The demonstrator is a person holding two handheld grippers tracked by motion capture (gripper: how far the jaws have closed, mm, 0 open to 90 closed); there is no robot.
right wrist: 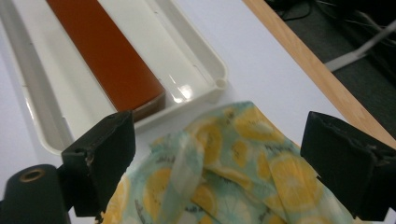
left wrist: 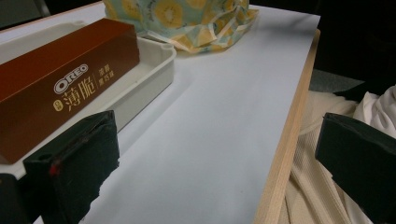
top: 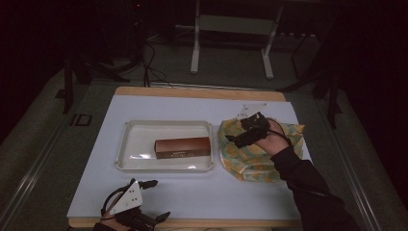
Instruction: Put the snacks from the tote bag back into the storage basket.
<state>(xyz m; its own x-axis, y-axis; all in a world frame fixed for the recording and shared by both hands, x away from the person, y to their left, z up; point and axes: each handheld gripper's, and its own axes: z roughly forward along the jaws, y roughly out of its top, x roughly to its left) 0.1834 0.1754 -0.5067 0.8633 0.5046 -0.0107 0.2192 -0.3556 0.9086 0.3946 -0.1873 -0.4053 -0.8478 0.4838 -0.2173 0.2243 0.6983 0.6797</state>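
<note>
On the white-topped desk [top: 192, 197] a cream plastic tray [top: 139, 139] sat left of centre, and in its right half lay a long brown Oreo box [top: 182, 147]; just beside the tray's right rim lay a crumpled cloth printed with lemon slices on pale green [top: 245, 159]; the right claw [top: 239, 138] hung over the left part of that cloth, its jaws spread wide apart and clamped on nothing, pointing toward the tray; in the right gripper view the cloth [right wrist: 224, 177] lay between and below the jaws while the box's near end [right wrist: 112, 60] and the tray's corner [right wrist: 217, 79] sat just beyond them; the left claw [top: 155, 199] rested near the desk's front edge, well apart from the tray and in front of it, jaws likewise spread and empty; in the left gripper view the box [left wrist: 60, 88] stood just beyond the left-hand jaw, its side reading "OREO" in white above Chinese characters, with smaller characters beside them too small to read; the cloth [left wrist: 187, 23] lay farther off past the tray [left wrist: 149, 74], and the desk's wooden edge [left wrist: 289, 140] ran between the jaws, with pale ribbed fabric [left wrist: 317, 186] beyond it.
</note>
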